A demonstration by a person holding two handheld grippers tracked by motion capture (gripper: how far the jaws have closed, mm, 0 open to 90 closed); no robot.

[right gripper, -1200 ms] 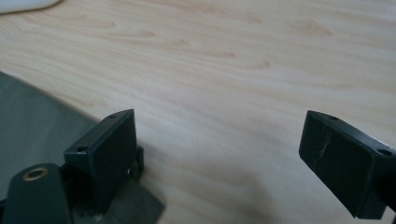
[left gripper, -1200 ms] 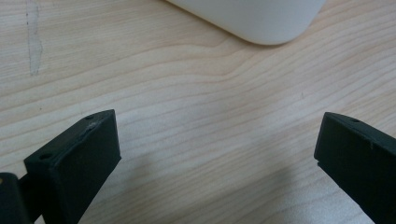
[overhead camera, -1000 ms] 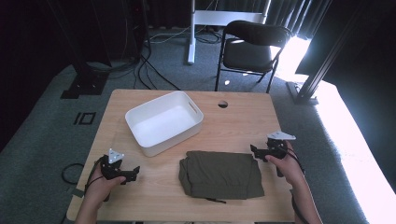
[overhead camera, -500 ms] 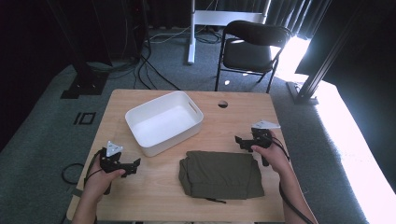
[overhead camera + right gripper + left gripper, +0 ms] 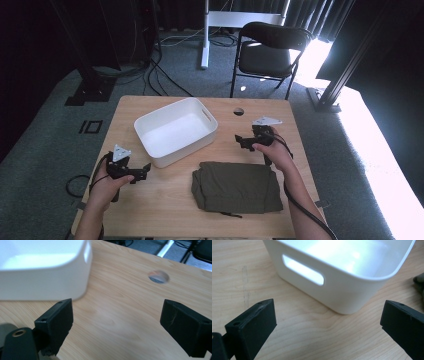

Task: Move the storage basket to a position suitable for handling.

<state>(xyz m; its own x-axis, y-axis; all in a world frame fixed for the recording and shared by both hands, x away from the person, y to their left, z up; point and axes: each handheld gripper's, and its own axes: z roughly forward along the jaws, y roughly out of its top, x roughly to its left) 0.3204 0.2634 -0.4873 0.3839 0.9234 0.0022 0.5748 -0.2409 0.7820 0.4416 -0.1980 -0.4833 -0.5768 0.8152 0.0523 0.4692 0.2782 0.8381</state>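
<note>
A white plastic bin (image 5: 175, 130) stands empty on the wooden table (image 5: 150, 210), left of centre. A folded olive-green garment (image 5: 236, 186) lies flat near the front edge. My left gripper (image 5: 146, 171) rests low at the front left, open, its jaws facing the bin's handle slot (image 5: 302, 269). My right gripper (image 5: 239, 141) hovers above the garment's far edge, open, pointing left at the bin's corner (image 5: 82, 272). Nothing sits between either pair of jaws.
A round cable hole (image 5: 238, 111) pierces the table at the back right, also in the right gripper view (image 5: 158, 276). A black folding chair (image 5: 267, 55) stands behind the table. Cables (image 5: 160, 75) run over the grey carpet.
My right gripper has moved left and away from the person, from the table's right side to just beyond the garment. The left gripper has shifted slightly toward the bin.
</note>
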